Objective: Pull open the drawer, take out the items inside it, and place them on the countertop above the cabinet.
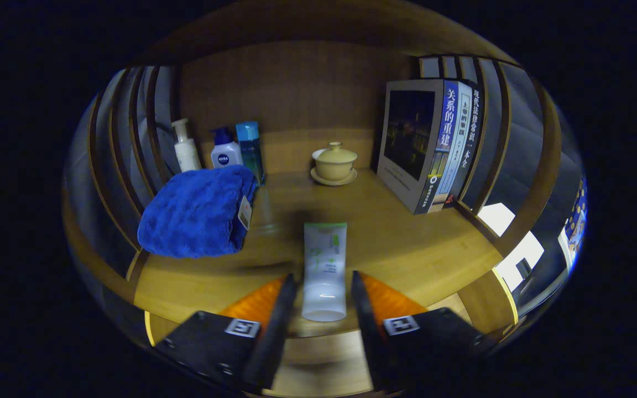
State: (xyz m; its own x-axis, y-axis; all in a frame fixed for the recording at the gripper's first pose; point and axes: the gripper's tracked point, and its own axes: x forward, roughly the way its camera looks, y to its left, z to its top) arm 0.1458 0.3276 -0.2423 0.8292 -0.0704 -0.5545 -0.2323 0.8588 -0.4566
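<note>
A white tube with green print [324, 271] lies lengthwise on the wooden countertop [407, 249], its cap end near the front edge. My gripper [323, 273] straddles it, one finger on each side. A thin gap shows between each finger and the tube, so the jaws stand slightly open around it and do not press on it. The fingertips [291, 284] reach about halfway along the tube.
A folded blue towel [197, 213] lies to the left of the tube. Three bottles [224, 152] stand behind it. A lidded tea bowl on a saucer [334, 163] sits at the back. Upright books [434, 143] stand on the right. Slatted side walls close in the shelf.
</note>
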